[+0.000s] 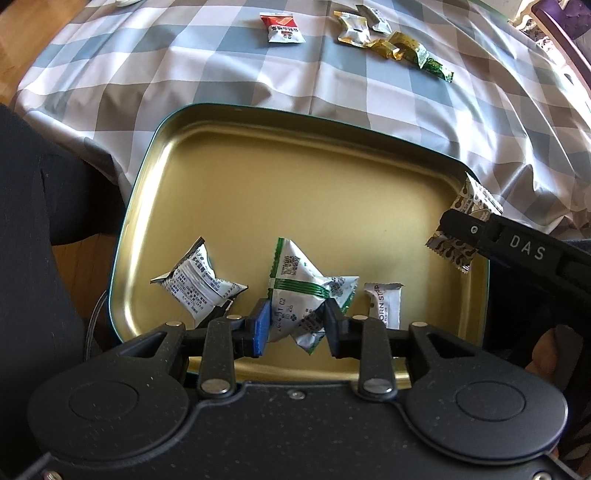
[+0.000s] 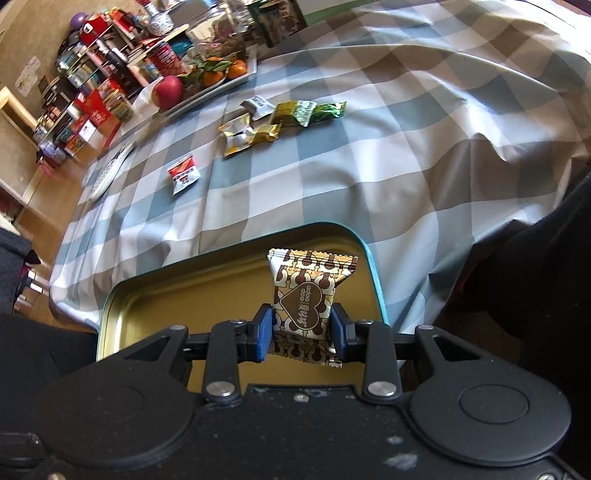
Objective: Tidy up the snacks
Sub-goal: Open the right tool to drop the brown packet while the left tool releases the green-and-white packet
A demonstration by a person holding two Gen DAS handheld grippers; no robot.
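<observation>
Holding three snack packets (image 1: 199, 284), tin (image 1: 229, 122).

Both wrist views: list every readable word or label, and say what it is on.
"DAS": right gripper, on its finger.
"adoo": brown patterned packet, followed by characters too small to read.
"ORN ST P", partly hidden: white packet in the tin.
Green-and-silver packet, silver packet, red packet: print unreadable.

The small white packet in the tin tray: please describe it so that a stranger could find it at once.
Find the gold tin tray on the checked tablecloth. Three packets lie near its close edge; the small white packet is the rightmost, beside the green-striped packet. It alone is narrow, plain white and lettered lengthwise.
</observation>
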